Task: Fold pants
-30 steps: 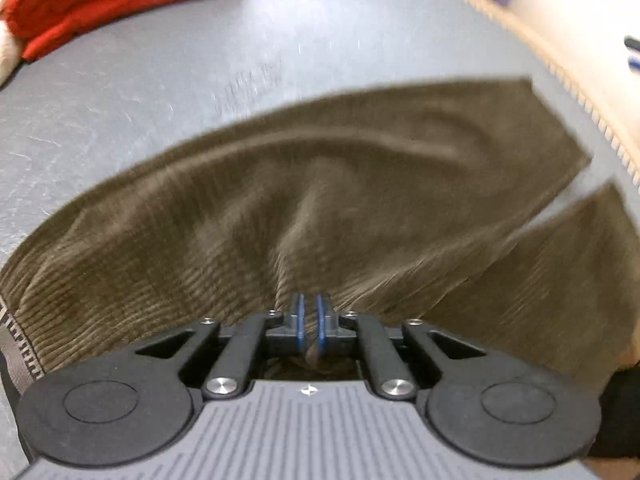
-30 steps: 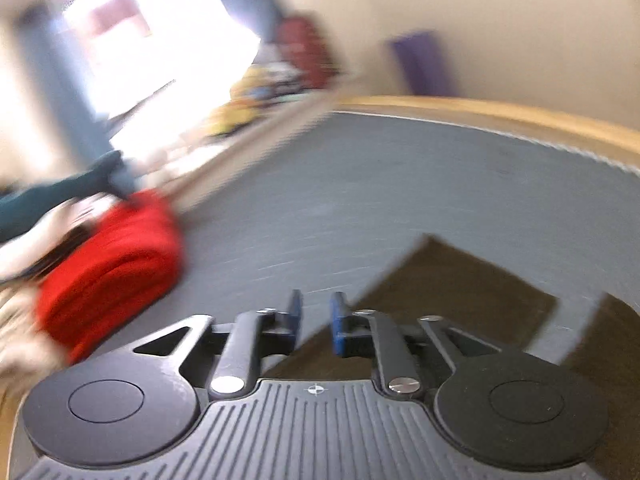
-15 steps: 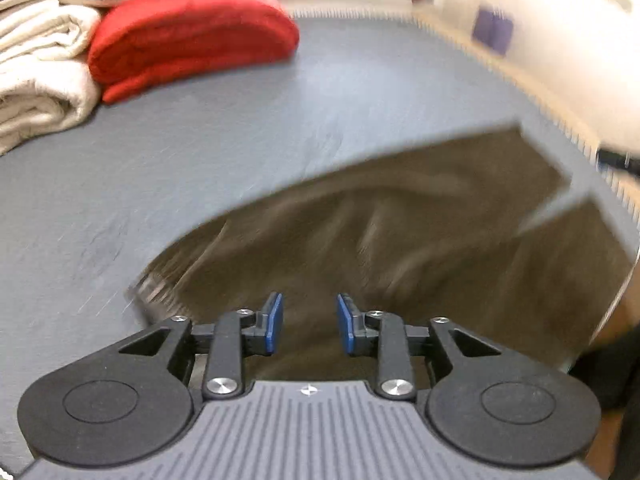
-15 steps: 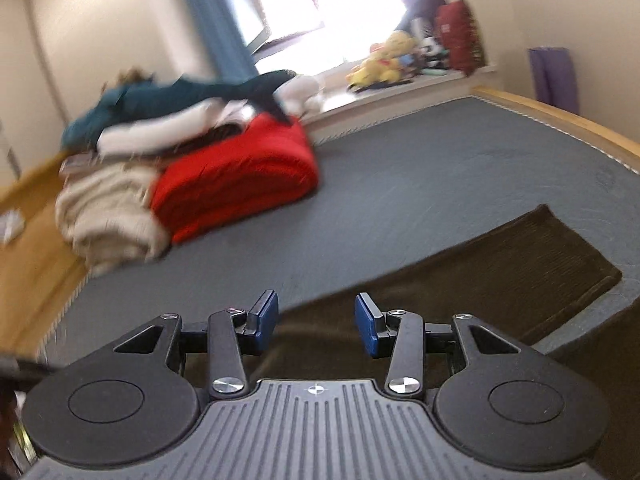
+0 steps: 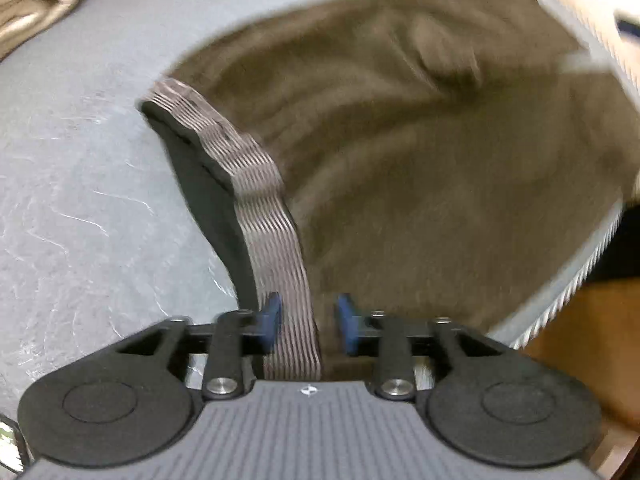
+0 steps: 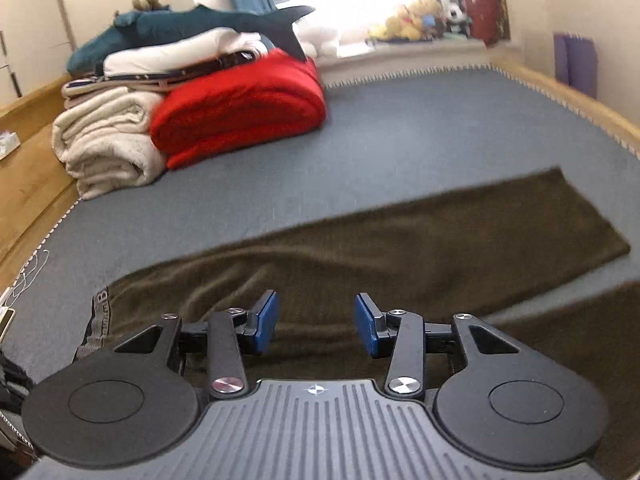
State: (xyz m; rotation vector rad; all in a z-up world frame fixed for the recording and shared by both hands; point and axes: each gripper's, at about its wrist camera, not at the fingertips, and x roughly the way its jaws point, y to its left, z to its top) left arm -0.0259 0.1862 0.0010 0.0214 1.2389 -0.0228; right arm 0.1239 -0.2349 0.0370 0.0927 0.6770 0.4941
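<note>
Pants (image 6: 400, 248) on bed, waistband (image 5: 276, 240) lettering unreadable, "B" visible

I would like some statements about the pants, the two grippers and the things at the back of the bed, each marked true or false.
1. The left gripper is open, with the striped waistband running between its fingers. True.
2. The right gripper is shut on the pants. False: it is open and holds nothing.
3. The pants are brown, their two legs apart at the ends. True.
4. The red blanket lies on top of the pants. False: it lies farther back, apart from them, beside a cream blanket.
5. A plush shark lies on top of the pile. True.
</note>
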